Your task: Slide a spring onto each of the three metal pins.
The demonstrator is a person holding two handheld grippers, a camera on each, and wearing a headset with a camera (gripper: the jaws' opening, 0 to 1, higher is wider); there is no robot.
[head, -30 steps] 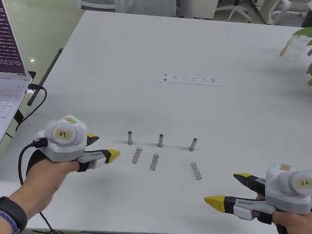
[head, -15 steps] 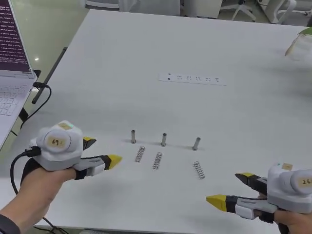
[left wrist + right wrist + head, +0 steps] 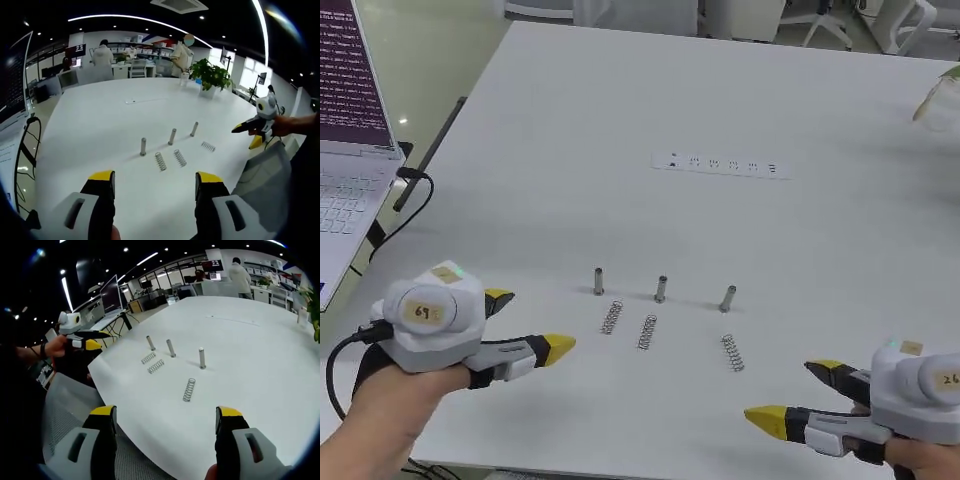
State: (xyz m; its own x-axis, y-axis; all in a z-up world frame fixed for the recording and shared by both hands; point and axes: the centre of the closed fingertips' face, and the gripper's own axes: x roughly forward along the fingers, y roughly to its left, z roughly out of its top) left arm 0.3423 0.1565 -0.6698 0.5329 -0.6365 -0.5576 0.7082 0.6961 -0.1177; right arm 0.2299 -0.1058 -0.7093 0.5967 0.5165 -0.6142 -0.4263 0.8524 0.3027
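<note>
Pins (image 3: 661, 289): three are standing upright in a row, out ahead of both grippers.
Springs (image 3: 647, 332): three are lying flat, long axes pointing at the pins, one just short of each.
Left gripper (image 3: 535, 320): jaws gaping wide, holding nothing; two springs are lying straight ahead.
Right gripper (image 3: 785, 390): jaws spread wide, empty; the nearest spring is lying straight ahead.

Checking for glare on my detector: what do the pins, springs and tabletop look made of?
Pins: apparently bare metal, grey with a bright sheen. Springs: thin coiled wire, probably steel, silvery. Tabletop: smooth white, perhaps laminate; finish looks matte, material uncertain.
</note>
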